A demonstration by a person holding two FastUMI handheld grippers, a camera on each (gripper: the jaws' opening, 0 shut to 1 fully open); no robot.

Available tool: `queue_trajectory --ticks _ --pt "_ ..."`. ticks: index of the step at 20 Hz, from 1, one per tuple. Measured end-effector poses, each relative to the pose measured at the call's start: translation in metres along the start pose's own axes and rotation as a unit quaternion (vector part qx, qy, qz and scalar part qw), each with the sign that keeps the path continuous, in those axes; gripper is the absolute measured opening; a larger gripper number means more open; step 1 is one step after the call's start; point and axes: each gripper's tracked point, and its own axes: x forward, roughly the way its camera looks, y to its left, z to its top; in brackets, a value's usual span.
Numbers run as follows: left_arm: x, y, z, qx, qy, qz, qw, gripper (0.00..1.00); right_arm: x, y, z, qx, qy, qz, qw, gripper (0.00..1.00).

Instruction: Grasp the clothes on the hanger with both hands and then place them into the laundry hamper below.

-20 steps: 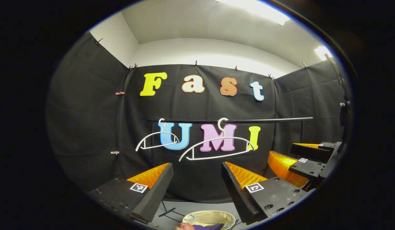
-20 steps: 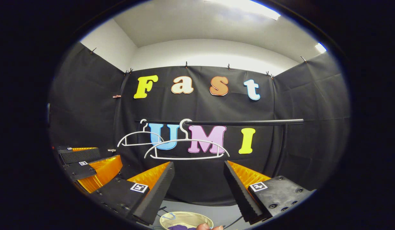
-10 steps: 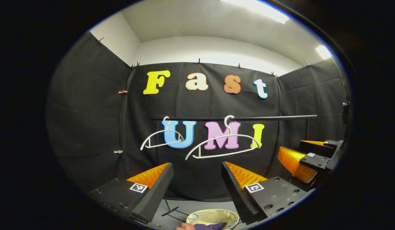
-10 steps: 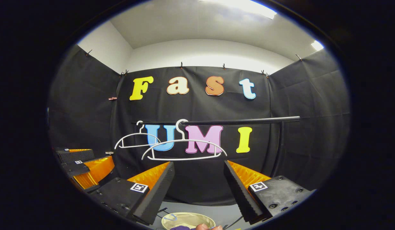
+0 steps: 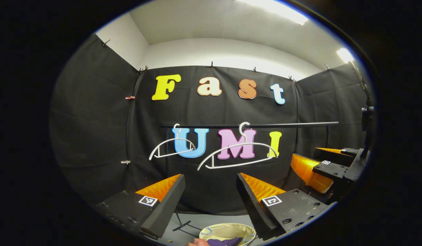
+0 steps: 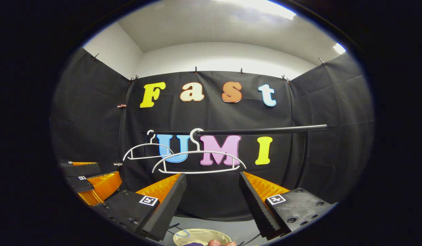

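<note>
White plastic hangers [image 5: 236, 155] were noted bare on the black rail [image 5: 286, 125]; purple clothes [image 5: 224, 242] lay in the beige laundry hamper [image 5: 228, 234] below. Left tool [image 5: 211, 198] and right tool [image 6: 212, 200] were held wide, empty. Little was altered over the last second: slight drift only. Task was judged essentially complete.

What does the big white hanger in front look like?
The nearer white hanger looks like thin plastic, with curved shoulders, a straight bottom bar and a hook on top. The hook hangs over the black rail, beside a second white hanger farther back. It is bare, with no clothes on it, and it hangs a little tilted. Nothing else touches it.
</note>
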Motion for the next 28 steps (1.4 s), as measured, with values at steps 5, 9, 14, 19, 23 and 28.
queue_trajectory --ticks 5,9,14,19,23,28 --pt "0.002 0.001 -0.001 0.002 -0.001 0.0 1.0 0.95 0.002 0.002 0.002 -0.002 -0.003 0.002 1.0 0.99" --pt "0.002 -0.001 -0.001 0.003 -0.002 -0.001 1.0 0.95 0.001 0.004 0.001 -0.002 0.0 0.004 1.0 1.0" --pt "0.0 -0.002 -0.002 0.005 -0.001 0.002 1.0 0.95 -0.003 0.006 0.001 -0.003 -0.001 0.007 1.0 0.99" --pt "-0.003 -0.003 0.0 0.003 -0.004 0.002 1.0 0.95 -0.005 0.007 0.001 -0.002 0.0 0.008 1.0 0.99" --pt "-0.006 -0.002 0.0 0.002 -0.005 0.002 1.0 0.95 -0.01 0.008 0.001 -0.002 0.0 0.007 1.0 1.0" --pt "-0.009 -0.003 0.002 0.001 -0.005 -0.001 1.0 0.95 -0.014 0.007 0.001 -0.003 0.002 0.005 1.0 1.0"
